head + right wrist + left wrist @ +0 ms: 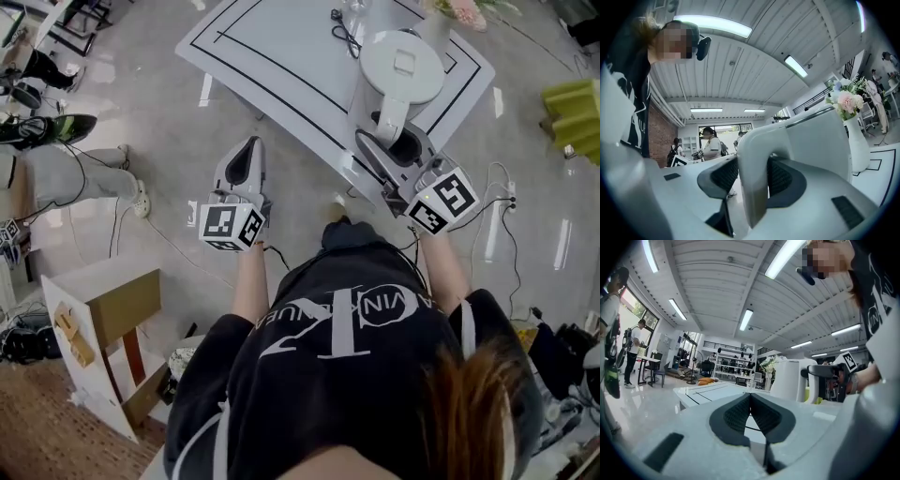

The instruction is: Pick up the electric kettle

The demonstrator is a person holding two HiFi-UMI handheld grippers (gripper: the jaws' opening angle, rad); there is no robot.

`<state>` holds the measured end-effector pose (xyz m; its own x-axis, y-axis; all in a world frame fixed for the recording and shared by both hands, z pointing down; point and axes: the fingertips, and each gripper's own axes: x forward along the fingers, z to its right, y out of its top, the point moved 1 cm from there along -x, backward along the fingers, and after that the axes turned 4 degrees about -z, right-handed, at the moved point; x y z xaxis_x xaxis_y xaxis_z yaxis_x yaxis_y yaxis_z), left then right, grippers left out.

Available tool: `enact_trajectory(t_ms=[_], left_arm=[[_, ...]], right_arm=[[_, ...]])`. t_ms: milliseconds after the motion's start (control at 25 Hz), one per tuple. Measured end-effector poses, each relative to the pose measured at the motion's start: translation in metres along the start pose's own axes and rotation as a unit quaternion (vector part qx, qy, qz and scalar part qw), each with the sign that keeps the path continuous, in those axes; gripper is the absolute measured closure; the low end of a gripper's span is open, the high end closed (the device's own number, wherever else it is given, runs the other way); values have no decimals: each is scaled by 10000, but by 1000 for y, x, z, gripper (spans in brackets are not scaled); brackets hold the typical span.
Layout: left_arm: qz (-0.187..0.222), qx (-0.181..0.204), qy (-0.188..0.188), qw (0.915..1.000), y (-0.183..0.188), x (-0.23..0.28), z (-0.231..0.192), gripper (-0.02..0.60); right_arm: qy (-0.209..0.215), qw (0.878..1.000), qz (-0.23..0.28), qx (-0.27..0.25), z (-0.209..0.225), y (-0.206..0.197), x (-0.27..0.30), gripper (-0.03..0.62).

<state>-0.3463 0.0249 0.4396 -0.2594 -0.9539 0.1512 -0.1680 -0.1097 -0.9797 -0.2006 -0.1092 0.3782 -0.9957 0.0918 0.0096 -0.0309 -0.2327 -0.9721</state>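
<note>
The white electric kettle (403,66) stands near the front edge of the white table (281,66). Its handle (394,117) faces me. My right gripper (392,133) reaches level onto that handle. In the right gripper view the handle (752,187) fills the gap of the gripper (752,164), with both dark pads against its sides, and the kettle body (820,145) rises just behind. My left gripper (248,145) hangs over the floor left of the table, off the kettle, shut with nothing in it (750,394). From there the kettle (790,380) shows to the right.
A vase of pink flowers (848,103) stands on the table just beyond the kettle, and a black cable (342,28) lies on the tabletop. A cardboard box (112,319) stands on the floor at lower left. Other people stand in the room (710,143).
</note>
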Motion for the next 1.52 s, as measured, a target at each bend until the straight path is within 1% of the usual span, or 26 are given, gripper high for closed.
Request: enact_trajectory(t_ms=[160,240,440,560,680,800,960,1200,1520], left_arm=[[0,124,-84,9999,8,0,-11,572],[29,164,-106,9998,13,1,-18,572],[46,153,-205,9997,21,2,-30,572],[60,129,-404,9991,24,8,-25,572],[-38,133,-669,9977,19,21,-13,572],[-90,253,-935,9953,24,34,-2,572],[-56,409,-1233,9915,37,45,7,572],[-93,506,-1487,9875,48,57,5,572],[-96,657,-1874,9800,61,78,-1,572]], right_arm=[[-21,9999,-24,-116,2,-3,0,425],[-79,9998,-41,-169,2,-3,1,436],[-134,9996,-44,-236,-7,0,5,445],[-138,9993,-93,-338,-11,2,7,447],[-131,9986,-193,-482,-10,-1,5,449],[-131,9982,-75,-583,-8,0,6,451],[-208,9981,171,-560,-7,5,5,452],[-299,9981,385,-386,-5,17,7,453],[-611,9958,615,-288,-3,23,8,454]])
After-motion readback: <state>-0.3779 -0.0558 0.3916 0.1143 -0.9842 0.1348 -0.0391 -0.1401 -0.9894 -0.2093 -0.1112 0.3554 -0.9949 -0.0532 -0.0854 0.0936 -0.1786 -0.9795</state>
